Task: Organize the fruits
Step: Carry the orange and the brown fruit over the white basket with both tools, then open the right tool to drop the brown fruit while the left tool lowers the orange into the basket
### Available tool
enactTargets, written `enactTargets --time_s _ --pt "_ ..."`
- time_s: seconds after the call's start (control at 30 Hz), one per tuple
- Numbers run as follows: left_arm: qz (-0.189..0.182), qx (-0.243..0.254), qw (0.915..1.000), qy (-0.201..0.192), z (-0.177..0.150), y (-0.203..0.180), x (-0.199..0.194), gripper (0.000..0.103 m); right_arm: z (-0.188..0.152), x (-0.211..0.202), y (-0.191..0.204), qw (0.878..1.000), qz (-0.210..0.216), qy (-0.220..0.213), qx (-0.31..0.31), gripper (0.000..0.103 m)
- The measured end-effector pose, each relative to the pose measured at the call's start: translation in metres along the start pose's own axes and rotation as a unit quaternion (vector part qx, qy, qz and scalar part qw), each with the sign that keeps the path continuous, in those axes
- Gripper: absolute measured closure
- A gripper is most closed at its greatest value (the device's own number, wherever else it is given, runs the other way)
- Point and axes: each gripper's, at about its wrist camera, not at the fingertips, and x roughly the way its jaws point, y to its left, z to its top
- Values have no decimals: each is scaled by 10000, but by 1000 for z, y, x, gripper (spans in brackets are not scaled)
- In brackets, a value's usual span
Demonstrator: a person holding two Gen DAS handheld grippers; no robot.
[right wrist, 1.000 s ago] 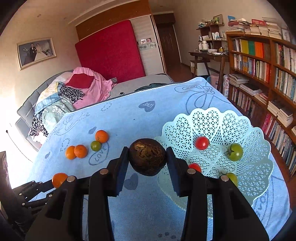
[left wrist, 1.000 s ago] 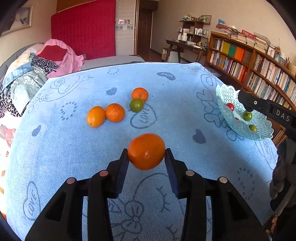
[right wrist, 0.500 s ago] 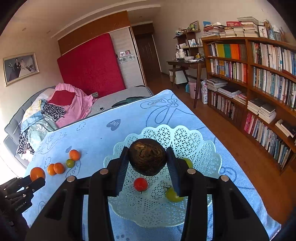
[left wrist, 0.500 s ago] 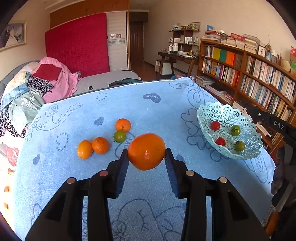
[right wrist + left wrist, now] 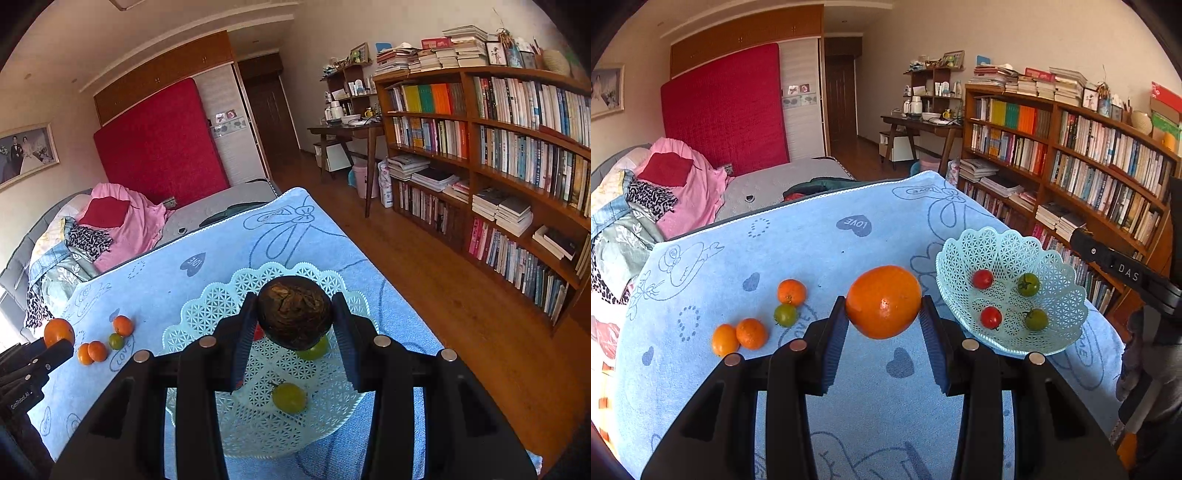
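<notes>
Both hands have swung toward the basket [image 5: 207,306] at the right edge of the table [image 5: 812,236] since the earlier frames. Right gripper [image 5: 294,317] hangs above it, clamped on a dark brown fruit [image 5: 294,317]. Left gripper [image 5: 883,302] grips an orange [image 5: 883,302], short of the basket. Risk: a drop from height could bruise the tomatoes [image 5: 982,278] below, or tip the light basket off the edge

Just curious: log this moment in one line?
left gripper: holds orange | right gripper: holds dark fruit above basket
</notes>
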Motion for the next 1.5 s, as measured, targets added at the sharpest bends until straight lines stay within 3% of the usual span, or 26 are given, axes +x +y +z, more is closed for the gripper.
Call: enactTargets --time_s 0.67,0.8,1.5 --pt "-250 198 9995 -26 30 -43 23 63 -8 19 -24 9991 59 335 247 60" --pt "-362 270 9990 0 32 -49 26 63 -7 16 -28 9990 93 262 352 44" --pt "-889 502 9942 331 26 -88 54 62 4 -3 -43 9979 -48 31 652 40"
